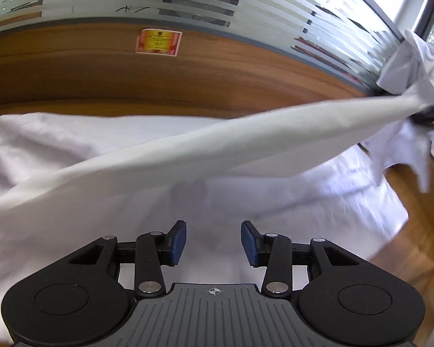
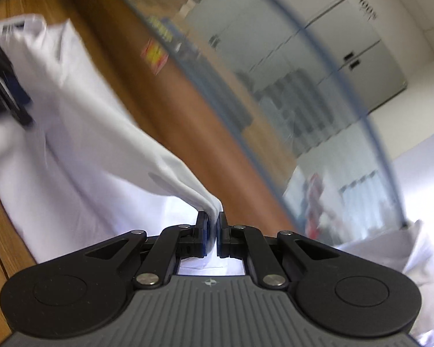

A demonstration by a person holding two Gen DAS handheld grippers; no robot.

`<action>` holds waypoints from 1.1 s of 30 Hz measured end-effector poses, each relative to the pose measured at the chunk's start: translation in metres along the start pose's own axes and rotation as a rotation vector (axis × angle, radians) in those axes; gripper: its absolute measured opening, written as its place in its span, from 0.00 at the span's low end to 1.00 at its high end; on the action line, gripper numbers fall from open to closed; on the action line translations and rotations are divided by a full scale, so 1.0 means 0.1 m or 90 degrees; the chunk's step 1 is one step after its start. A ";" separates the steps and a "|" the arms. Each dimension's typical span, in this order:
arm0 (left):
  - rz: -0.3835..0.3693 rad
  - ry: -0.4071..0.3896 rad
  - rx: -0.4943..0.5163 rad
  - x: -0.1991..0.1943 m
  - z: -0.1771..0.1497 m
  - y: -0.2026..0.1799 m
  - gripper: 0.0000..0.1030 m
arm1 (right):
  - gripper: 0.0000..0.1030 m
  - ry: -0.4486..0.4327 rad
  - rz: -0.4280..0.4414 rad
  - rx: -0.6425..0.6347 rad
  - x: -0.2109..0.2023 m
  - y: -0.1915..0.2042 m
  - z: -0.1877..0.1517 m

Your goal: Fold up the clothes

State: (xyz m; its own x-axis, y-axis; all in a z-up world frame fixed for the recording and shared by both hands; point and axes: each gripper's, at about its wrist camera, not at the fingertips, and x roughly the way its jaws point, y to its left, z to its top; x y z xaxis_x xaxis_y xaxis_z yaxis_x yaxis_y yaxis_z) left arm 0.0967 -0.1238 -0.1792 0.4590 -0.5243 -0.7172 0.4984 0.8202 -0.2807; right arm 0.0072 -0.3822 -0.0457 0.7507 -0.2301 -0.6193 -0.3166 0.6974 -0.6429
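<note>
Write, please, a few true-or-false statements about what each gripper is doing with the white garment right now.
1. The right gripper is shut on the white garment. True.
2. The left gripper also clamps cloth. False: its jaws stand apart with nothing between them.
3. The garment lies wholly flat on the wooden table. False: part is lifted into a taut band.
4. An orange sticker sits on the wooden panel behind. True.

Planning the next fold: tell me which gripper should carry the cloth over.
Right. The right gripper is already shut on a stretched edge of the white garment, lifted off the wooden table. The left gripper is open, holding nothing.
</note>
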 end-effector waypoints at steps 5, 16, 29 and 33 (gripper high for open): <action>0.025 -0.008 -0.072 -0.38 -0.14 0.24 0.44 | 0.06 0.034 0.014 -0.017 0.26 0.23 -0.36; 0.096 -0.062 -0.337 -0.99 -0.37 0.90 0.53 | 0.16 0.112 0.049 -0.067 0.55 0.88 -1.11; 0.186 -0.137 -0.516 -1.10 -0.50 1.37 0.51 | 0.33 0.158 0.179 0.330 0.80 0.52 -1.34; 0.184 -0.129 -0.563 -1.03 -0.57 1.55 0.51 | 0.07 0.158 0.119 0.299 0.77 0.44 -1.32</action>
State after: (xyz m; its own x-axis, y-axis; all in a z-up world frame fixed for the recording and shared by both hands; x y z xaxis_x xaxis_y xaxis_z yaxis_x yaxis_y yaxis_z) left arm 0.0846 0.0703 -0.1848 0.6370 -0.2359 -0.7339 -0.3533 0.7568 -0.5500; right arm -0.0257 -0.4583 -0.1813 0.5298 -0.1860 -0.8274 -0.0964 0.9561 -0.2767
